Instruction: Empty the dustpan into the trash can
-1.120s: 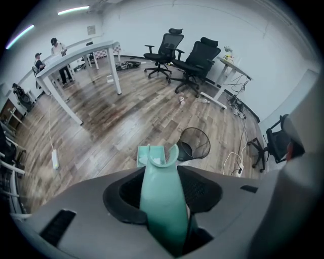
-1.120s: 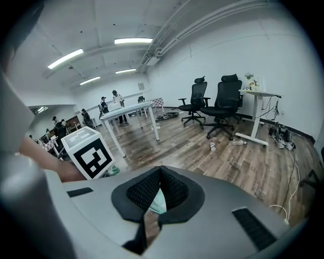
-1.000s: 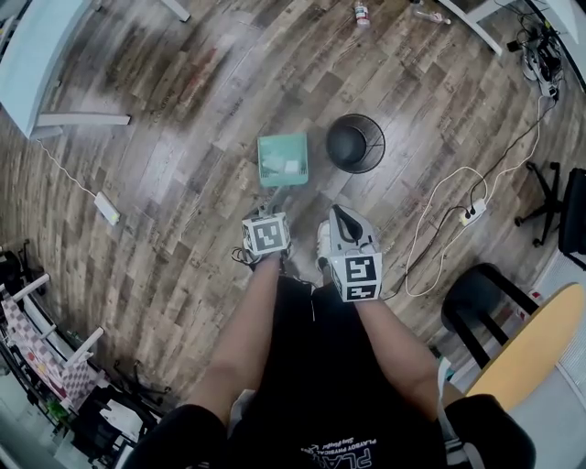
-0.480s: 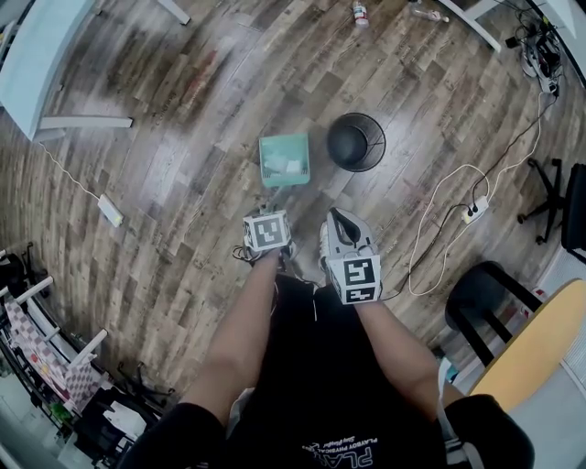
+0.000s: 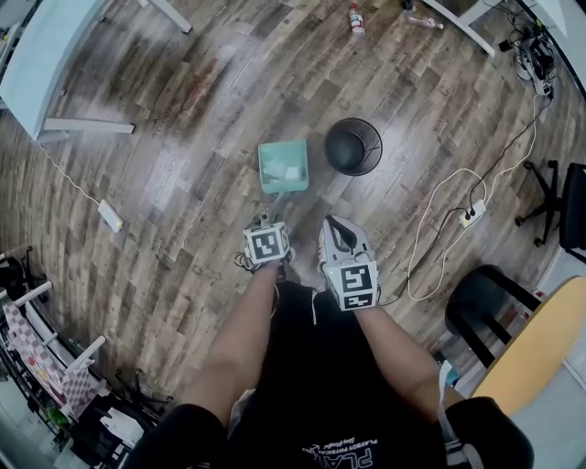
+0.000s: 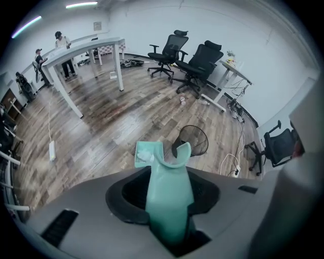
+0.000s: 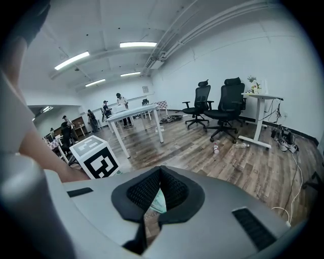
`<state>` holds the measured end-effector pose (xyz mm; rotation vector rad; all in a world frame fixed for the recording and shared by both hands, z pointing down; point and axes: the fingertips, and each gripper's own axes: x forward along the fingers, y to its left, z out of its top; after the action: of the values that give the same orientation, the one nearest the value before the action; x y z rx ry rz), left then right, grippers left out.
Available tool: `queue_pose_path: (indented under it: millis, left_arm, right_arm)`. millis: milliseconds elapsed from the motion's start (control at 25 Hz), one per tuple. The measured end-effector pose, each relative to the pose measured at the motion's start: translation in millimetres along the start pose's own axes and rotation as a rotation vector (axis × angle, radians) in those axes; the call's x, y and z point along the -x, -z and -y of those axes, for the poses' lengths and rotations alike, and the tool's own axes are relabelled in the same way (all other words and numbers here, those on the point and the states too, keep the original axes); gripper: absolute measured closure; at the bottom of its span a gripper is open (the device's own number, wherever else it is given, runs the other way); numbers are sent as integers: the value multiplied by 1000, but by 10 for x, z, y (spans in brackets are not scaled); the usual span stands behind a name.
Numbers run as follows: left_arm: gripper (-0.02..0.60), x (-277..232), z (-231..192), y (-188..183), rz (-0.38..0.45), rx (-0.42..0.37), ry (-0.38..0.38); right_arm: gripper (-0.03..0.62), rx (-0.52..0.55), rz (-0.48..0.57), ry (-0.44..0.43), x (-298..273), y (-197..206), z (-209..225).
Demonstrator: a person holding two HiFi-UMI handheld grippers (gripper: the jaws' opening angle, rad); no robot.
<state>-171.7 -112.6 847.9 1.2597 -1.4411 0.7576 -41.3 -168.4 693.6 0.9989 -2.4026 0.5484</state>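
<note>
A teal dustpan [image 5: 283,167] with white scraps in it sits low over the wood floor, just left of the black mesh trash can [image 5: 353,147]. Its long handle [image 6: 168,197] runs up into my left gripper [image 5: 266,223], which points steeply down. The jaws are easing open slightly, but the pads still press on the handle. In the left gripper view the dustpan's pan [image 6: 148,153] lies beside the trash can [image 6: 195,140]. My right gripper [image 5: 332,223] hovers to the right of the left one with its pads [image 7: 172,189] together and nothing between them.
A white power strip [image 5: 471,212] with a looping cable lies right of the can, and another power strip [image 5: 110,216] lies at the left. A black chair [image 5: 476,302] and a round wooden table [image 5: 536,343] stand at the right, a bottle [image 5: 352,16] beyond the can, white desks behind.
My right gripper has drifted a little to the left, closer to the left one. The dustpan stays beside the can, its handle still in the left gripper.
</note>
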Motion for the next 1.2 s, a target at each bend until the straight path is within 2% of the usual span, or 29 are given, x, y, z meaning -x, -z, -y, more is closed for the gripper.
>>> queue_pose_path:
  millis: [120,360,520,1000,1200]
  left_arm:
    - [436,17,-28,113,7,-11,-16]
    - [485,62,-77,314,27,-105,-86]
    - [485,112,-175,370,50,-139,-101]
    - [485,601,-343,244,163,-229,-128]
    - [485,855,-335,165,206,-234,-132]
  right_arm:
    - [572,14,4,-2,60,7,-28]
    - [571,49,2,-15,193,34,-108]
    - [571,70,1,-24,235,48,-132]
    - [572,109,30,-52,275,-90,-276]
    - [572,119,66,-40,367,-251,-190]
